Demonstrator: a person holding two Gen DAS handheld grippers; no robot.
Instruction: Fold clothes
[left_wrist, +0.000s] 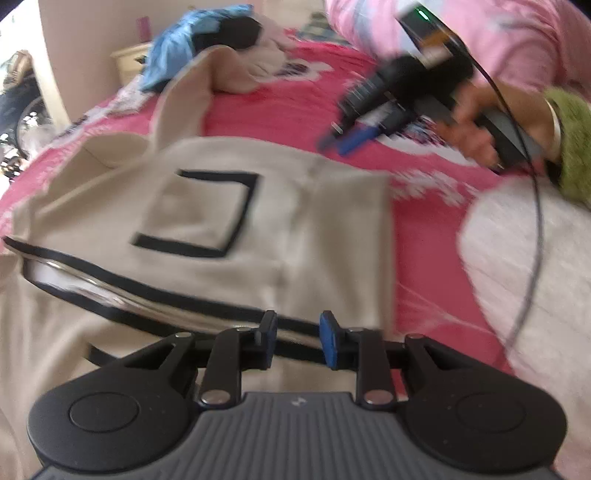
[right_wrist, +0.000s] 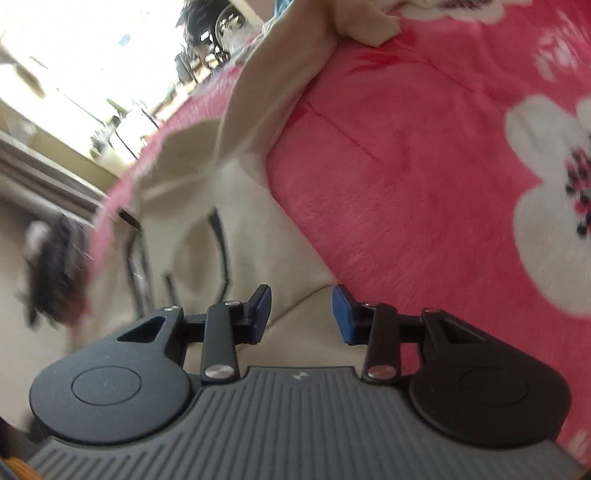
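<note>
Nearest, at 6 o'clock in the left wrist view: left hand-held gripper (left_wrist: 298, 339), jaws a little apart, nothing clamped, hanging just over the black-trimmed opening of the beige garment (left_wrist: 229, 229). No cloth visibly pinched between the blue pads (left_wrist: 328, 341).

Same story in the right wrist view: right hand-held gripper (right_wrist: 301, 314) at 6 o'clock, jaws apart, empty, over the beige cloth's near edge where it meets the pink blanket (right_wrist: 406, 155). From the left wrist view, seen at 2 o'clock, well clear of the cloth, in a hand (left_wrist: 476, 125).

Beyond the left gripper, toward the centre: garment spread on the bed, patch pocket (left_wrist: 199, 214) with dark trim facing up, right side turned in to a fairly straight edge at 3 o'clock. Looks like one fold laid and let go. Farther up, at 11 to 12 o'clock, a sleeve or collar part (left_wrist: 207, 81) bunched and unflattened.

Farthest, at 12 o'clock: heap of blue and black clothing (left_wrist: 207, 40), unfolded.

Judged roughly a third through this piece: sides partly in, upper part to tidy, final halving left, then the heap.
</note>
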